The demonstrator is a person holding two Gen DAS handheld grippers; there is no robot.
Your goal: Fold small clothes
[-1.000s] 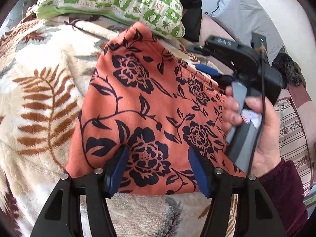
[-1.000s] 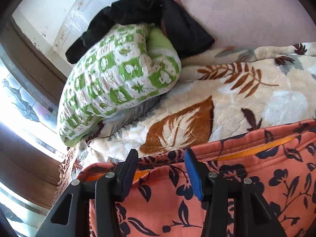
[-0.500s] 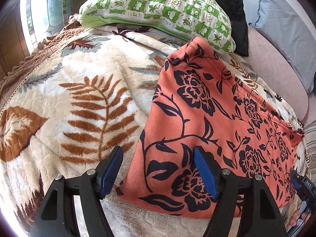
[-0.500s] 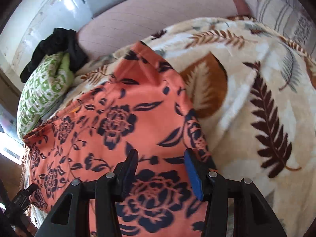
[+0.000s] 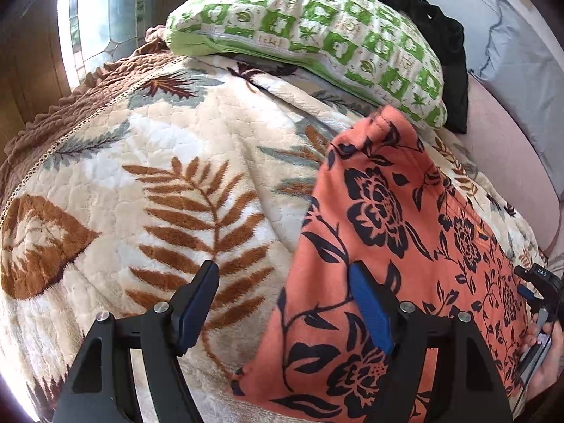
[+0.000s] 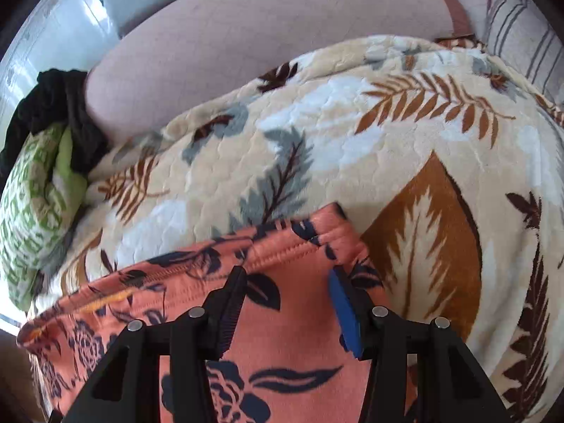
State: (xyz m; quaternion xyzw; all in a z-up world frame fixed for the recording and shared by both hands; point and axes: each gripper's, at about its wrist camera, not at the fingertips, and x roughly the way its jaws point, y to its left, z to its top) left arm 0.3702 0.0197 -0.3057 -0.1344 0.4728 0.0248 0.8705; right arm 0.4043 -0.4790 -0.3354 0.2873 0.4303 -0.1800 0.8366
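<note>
An orange garment with dark blue flowers [image 5: 387, 211] lies flat on a leaf-patterned blanket [image 5: 176, 176]. My left gripper [image 5: 283, 271] hovers over the garment's left edge with its jaws opening. One finger is over the blanket and the other over the cloth, and nothing is pinched. In the right wrist view the garment's stitched band and corner [image 6: 303, 243] lie just beyond my right gripper [image 6: 287, 275]. That gripper stands open above the cloth. At the right edge of the left wrist view, a hand [image 5: 544, 359] holds the right gripper's body.
A green-and-white pillow [image 5: 317, 28] and a heap of black clothing [image 5: 440, 35] lie at the head of the bed. A pink sheet [image 6: 264, 35] and a striped cushion [image 6: 521, 35] border the blanket [image 6: 352, 123]. A window is at the far left.
The left view has swung left, so the garment now sits to the right, and the left jaws have widened. The right gripper has swept from the pillow side to the garment's other corner.
</note>
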